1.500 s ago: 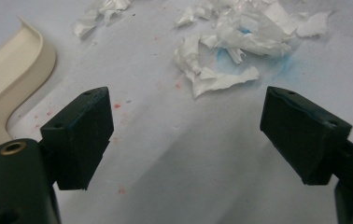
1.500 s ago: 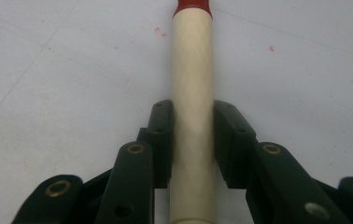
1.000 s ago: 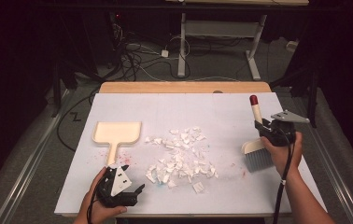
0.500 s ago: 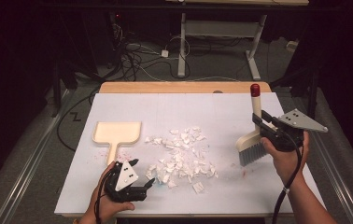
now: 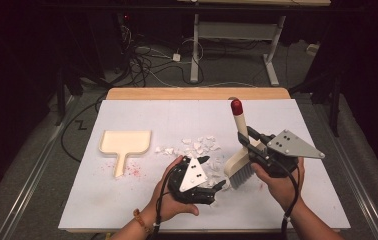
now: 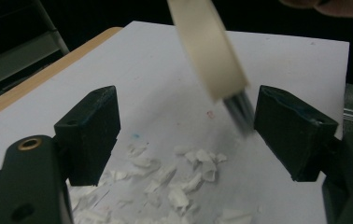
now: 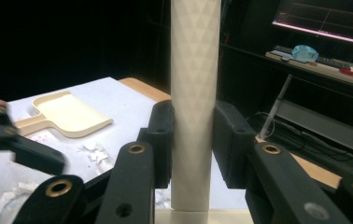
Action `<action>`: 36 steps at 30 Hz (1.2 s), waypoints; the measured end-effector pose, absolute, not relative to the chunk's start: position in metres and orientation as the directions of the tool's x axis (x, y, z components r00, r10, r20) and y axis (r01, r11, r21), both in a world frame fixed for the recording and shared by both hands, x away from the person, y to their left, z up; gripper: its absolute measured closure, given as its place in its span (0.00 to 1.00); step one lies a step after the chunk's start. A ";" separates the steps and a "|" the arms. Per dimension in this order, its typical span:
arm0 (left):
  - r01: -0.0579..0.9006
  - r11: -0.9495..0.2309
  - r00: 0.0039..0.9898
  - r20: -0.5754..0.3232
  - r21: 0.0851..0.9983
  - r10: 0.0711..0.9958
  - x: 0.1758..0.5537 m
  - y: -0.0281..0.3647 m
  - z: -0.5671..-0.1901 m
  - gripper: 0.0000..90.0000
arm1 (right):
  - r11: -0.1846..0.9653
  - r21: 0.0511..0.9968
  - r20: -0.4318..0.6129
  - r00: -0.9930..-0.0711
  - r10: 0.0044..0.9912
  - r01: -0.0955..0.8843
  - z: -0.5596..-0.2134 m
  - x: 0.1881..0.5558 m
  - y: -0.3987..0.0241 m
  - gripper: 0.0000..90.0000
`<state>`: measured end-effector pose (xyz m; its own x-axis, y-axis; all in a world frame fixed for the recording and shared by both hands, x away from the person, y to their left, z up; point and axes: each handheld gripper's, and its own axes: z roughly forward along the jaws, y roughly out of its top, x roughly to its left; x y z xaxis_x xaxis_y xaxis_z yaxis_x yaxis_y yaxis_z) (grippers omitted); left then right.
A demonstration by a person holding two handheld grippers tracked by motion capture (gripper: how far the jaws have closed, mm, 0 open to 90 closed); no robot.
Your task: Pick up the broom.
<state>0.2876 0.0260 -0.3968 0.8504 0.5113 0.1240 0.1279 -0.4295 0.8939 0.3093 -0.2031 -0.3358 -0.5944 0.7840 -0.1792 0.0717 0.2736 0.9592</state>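
A hand brush with a cream handle (image 5: pixel 240 125), red tip and grey bristles (image 5: pixel 241 174) stands tilted at the right side of the scrap pile. My right gripper (image 5: pixel 250 139) is shut on its handle (image 7: pixel 194 93). White paper scraps (image 5: pixel 197 147) lie mid-table. My left gripper (image 5: pixel 212 174) hovers low over the near part of the pile, open, with nothing between its fingers. In the left gripper view (image 6: pixel 186 121) the brush head (image 6: pixel 207 46) hangs just ahead, above scraps (image 6: pixel 184 175). A cream dustpan (image 5: pixel 125 142) lies flat to the left.
The white board (image 5: pixel 177 117) covers a wooden table whose far edge (image 5: pixel 197 93) shows. Faint red specks (image 5: pixel 134 171) mark the board near the dustpan handle. Cables and desk legs (image 5: pixel 195 47) lie on the floor beyond. A bracelet (image 5: pixel 142 221) is on the left wrist.
My left gripper has moved right, to the near side of the scrap pile. My right gripper has carried the brush left and nearer, bristles now at the pile's right edge.
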 end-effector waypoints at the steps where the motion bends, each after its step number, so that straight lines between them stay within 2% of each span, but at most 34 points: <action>1: 0.135 -0.427 0.852 0.115 0.894 0.510 0.289 0.022 -0.398 0.24 | 0.289 0.954 -0.187 -0.606 0.773 0.074 -0.339 0.309 -0.200 0.79; 5: 0.165 -0.406 0.851 0.079 0.899 0.519 0.294 0.014 -0.403 0.27 | 0.295 0.952 -0.184 -0.620 0.763 0.080 -0.347 0.305 -0.192 0.79; 10: 0.198 -0.407 0.844 0.056 0.892 0.533 0.297 0.002 -0.414 0.37 | 0.290 0.953 -0.160 -0.663 0.732 0.091 -0.355 0.297 -0.178 0.79; 12: 0.211 -0.395 0.854 0.028 0.894 0.520 0.297 0.005 -0.416 0.42 | 0.314 0.945 -0.171 -0.678 0.715 0.092 -0.355 0.293 -0.172 0.79; 17: 0.232 -0.368 0.847 -0.001 0.901 0.531 0.298 0.016 -0.417 0.62 | 0.304 0.949 -0.170 -0.682 0.711 0.080 -0.355 0.288 -0.169 0.79; 21: 0.245 -0.377 0.856 -0.016 0.893 0.517 0.301 0.025 -0.417 0.69 | 0.301 0.949 -0.158 -0.695 0.701 0.088 -0.355 0.286 -0.173 0.78; 26: 0.224 -0.415 0.880 -0.001 0.882 0.475 0.299 0.036 -0.410 0.71 | 0.289 0.954 -0.131 -0.746 0.653 0.085 -0.352 0.284 -0.182 0.75; 28: 0.211 -0.441 0.891 0.015 0.872 0.454 0.297 0.041 -0.408 0.72 | 0.308 0.949 -0.145 -0.763 0.630 0.073 -0.349 0.283 -0.186 0.68; 32: 0.180 -0.483 0.917 0.031 0.857 0.397 0.296 0.052 -0.402 0.72 | 0.346 0.937 -0.148 -0.840 0.521 0.049 -0.343 0.287 -0.197 0.55; 36: 0.133 -0.535 0.946 0.054 0.834 0.320 0.295 0.060 -0.398 0.72 | 0.421 0.907 -0.188 -0.891 0.414 0.004 -0.345 0.291 -0.215 0.51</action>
<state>0.2949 0.0602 -0.3975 0.9458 0.3202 0.0543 0.1334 -0.5354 0.8340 0.2914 -0.2154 -0.3448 -0.8907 0.4140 -0.1879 0.0044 0.4211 0.9070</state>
